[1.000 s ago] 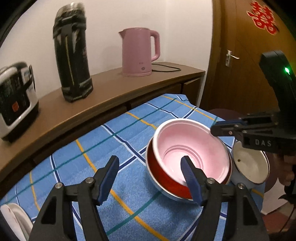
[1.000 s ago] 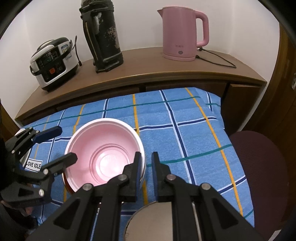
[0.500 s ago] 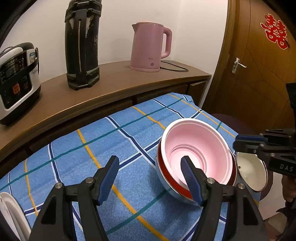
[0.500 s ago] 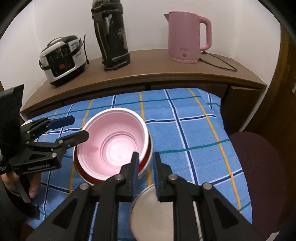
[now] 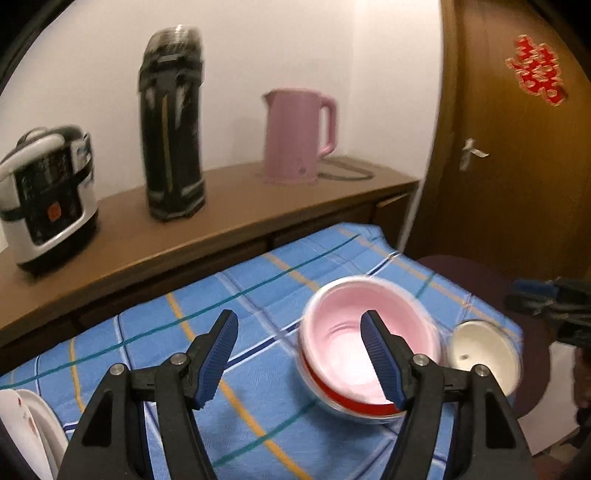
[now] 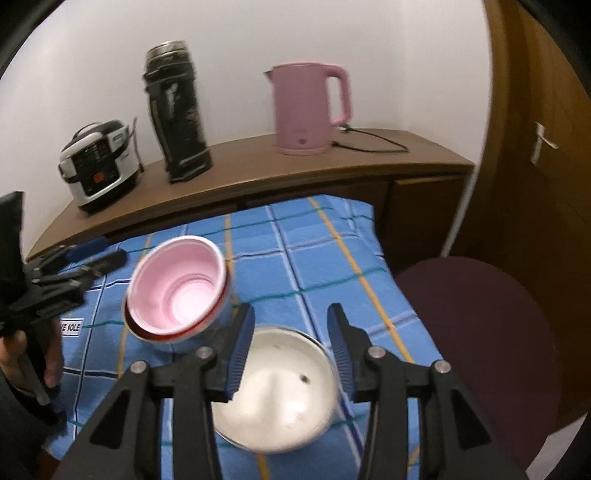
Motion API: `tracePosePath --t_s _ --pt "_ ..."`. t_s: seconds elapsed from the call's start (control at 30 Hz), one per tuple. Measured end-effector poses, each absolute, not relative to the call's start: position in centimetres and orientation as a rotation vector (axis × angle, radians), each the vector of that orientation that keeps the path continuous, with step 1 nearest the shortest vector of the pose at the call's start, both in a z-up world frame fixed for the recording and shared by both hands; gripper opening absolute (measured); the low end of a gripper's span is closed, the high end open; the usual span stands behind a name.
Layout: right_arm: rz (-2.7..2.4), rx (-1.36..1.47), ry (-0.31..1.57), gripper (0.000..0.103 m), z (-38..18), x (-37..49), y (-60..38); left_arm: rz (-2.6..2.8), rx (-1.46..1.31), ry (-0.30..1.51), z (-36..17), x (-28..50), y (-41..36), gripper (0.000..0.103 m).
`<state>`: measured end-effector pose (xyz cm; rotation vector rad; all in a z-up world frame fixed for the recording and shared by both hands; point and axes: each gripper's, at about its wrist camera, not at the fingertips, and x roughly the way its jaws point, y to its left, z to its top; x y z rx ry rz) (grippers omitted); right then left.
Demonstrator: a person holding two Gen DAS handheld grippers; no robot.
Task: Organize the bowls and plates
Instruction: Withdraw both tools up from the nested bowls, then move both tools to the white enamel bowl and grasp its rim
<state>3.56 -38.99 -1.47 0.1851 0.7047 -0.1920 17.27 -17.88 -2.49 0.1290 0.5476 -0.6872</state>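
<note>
Left tool [image 5: 301,360] spread wide; right tool [image 6: 291,352] parted, empty.

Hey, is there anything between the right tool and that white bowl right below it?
Nothing visible. The right tool is open directly over the white bowl, with no object in the gap. The stacked pink bowl sits off to its left on the blue cloth.

A plain white wall [image 6: 229,33] backs a curved wooden sideboard [image 6: 258,177] carrying a pink electric kettle [image 6: 308,110] (its cord trails right), a tall black flask [image 6: 179,114] and a rice cooker [image 6: 98,166]. A blue plaid cloth [image 6: 314,254] covers the worktop. Right stands a wooden door [image 5: 517,155] bearing a red paper cutting [image 5: 537,74], with a dark maroon chair [image 6: 487,332] beside the worktop.
</note>
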Motion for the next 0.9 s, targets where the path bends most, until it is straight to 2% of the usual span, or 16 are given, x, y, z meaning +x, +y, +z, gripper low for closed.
tracePosePath --t_s 0.17,0.4,0.47,0.53,0.63,0.9 --pt "-0.243 0.232 0.725 0.041 -3.4 1.6 -41.2 -0.791 0.169 0.446 -1.8 13.3 -19.8 0.071" --pt "-0.216 0.246 0.738 0.041 -4.6 1.0 -41.6 -0.996 0.297 0.435 -4.0 8.2 -23.6 0.071" --pt "-0.204 0.247 0.738 0.039 -4.8 1.1 -41.4 -1.03 0.328 0.463 -4.8 7.6 -24.5 0.066" --pt "-0.191 0.249 0.745 0.038 -5.1 1.4 -41.1 -1.057 0.336 0.52 -5.5 7.8 -25.1 0.054" --pt "-0.18 0.251 0.754 0.036 -5.6 1.6 -40.9 -1.085 0.313 0.621 -6.6 8.7 -25.7 0.046" --pt "-0.146 0.27 0.767 0.027 -6.6 1.8 -40.6 -1.112 0.276 0.706 -7.9 9.8 -26.7 0.044"
